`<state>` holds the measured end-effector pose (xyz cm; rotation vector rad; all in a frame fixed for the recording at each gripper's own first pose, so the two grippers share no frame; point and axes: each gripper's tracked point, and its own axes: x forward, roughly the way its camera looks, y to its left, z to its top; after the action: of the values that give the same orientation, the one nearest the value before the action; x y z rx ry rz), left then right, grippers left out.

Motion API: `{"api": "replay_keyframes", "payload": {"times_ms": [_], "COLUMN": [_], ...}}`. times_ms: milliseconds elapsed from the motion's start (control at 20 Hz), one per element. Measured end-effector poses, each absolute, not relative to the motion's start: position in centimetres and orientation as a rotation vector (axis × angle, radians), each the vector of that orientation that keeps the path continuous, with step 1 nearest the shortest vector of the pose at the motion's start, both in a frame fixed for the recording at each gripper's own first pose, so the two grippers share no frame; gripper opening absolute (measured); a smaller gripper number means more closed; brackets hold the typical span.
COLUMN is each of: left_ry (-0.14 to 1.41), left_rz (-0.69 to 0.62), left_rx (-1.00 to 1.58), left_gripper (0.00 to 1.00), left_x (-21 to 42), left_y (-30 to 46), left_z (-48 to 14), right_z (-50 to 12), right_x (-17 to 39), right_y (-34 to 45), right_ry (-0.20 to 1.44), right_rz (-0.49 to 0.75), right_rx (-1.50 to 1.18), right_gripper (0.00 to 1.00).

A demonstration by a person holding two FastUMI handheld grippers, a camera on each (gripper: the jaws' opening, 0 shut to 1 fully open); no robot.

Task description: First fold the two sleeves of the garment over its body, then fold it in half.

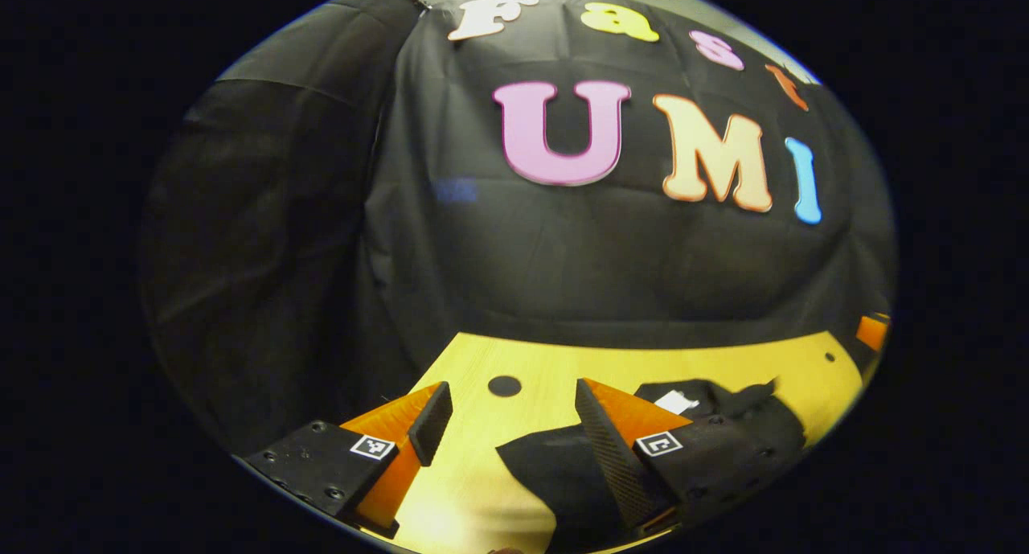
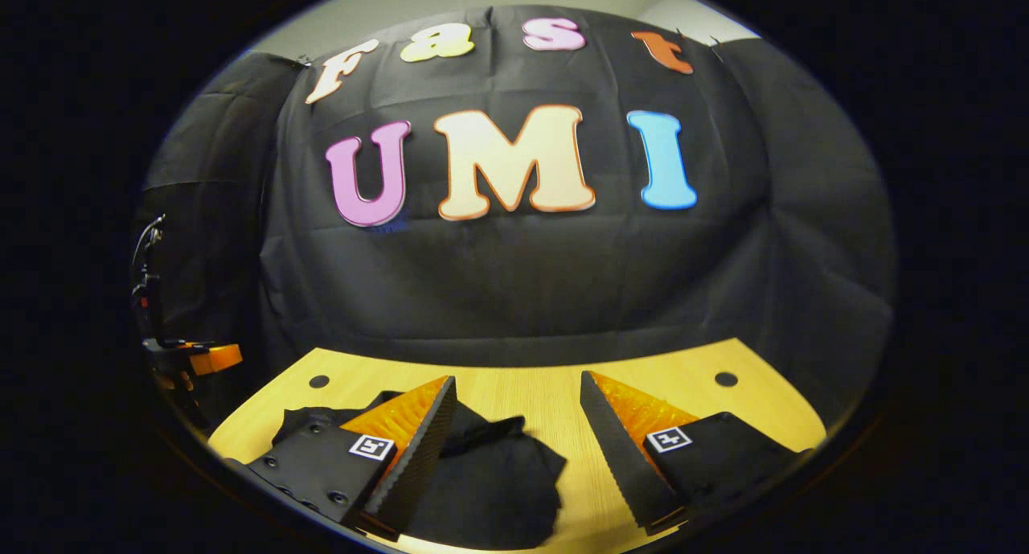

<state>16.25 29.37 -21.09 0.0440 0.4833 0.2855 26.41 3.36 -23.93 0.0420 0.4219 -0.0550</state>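
Left gripper view, left to right: left gripper [image 1: 508, 417] hovers over the table [image 1: 482, 473], its two fingers spread wide with bare wood between them, pinching nothing. One round hole [image 1: 504, 386] in the tabletop sits between the fingertips, and a second, smaller hole [image 1: 830, 357] shows near the far right edge. One dark garment [image 1: 555, 473] lies rumpled on the table, running under and behind the right-hand finger; a small white tag [image 1: 675, 401] shows on it near the collar area. At the far right edge an orange bit of the other gripper [image 1: 872, 331] pokes in; can't tell its state from here. Right gripper view, left to right: the left gripper body [image 2: 197, 359] sits at the far left past the table edge, with a cable [image 2: 145, 248] rising above it. One hole [image 2: 319, 381] at the left of the table [image 2: 547, 401], one hole [image 2: 726, 379] at the right, so two count in this view. The garment [image 2: 490, 482] lies bunched at the left-centre, passing under the left-hand finger. Right gripper [image 2: 518, 413] is above the table, two fingers wide apart, gripping nothing; the right-hand finger is over bare wood.
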Motion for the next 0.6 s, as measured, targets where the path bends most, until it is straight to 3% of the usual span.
{"api": "replay_keyframes", "payload": {"times_ms": [100, 150, 250, 300, 600], "left_ry": [0.417, 0.396, 0.344, 0.316, 0.207], "left_rz": [0.277, 0.273, 0.262, 0.261, 0.249], "left_rx": [0.052, 0.06, 0.075, 0.079, 0.093], "left_gripper": [0.93, 0.93, 0.93, 0.93, 0.92], "left_x": [15.4, 14.7, 13.3, 11.9, 5.0], "left_y": [28.5, 28.0, 26.6, 26.5, 21.7], "left_z": [-18.4, -17.3, -14.7, -13.2, -6.9], "right_z": [-21.4, -20.4, -18.6, -17.7, -14.8], "right_x": [24.9, 24.0, 21.9, 20.8, 11.8], "right_y": [3.8, 4.2, 4.7, 5.0, 4.6], "right_ry": [0.337, 0.305, 0.246, 0.222, 0.178], "right_rz": [-0.055, -0.048, -0.025, -0.01, 0.034], "right_rx": [0.015, 0.009, 0.001, 0.0, 0.041], "right_gripper": [0.98, 0.93, 0.98, 0.95, 0.95]}}
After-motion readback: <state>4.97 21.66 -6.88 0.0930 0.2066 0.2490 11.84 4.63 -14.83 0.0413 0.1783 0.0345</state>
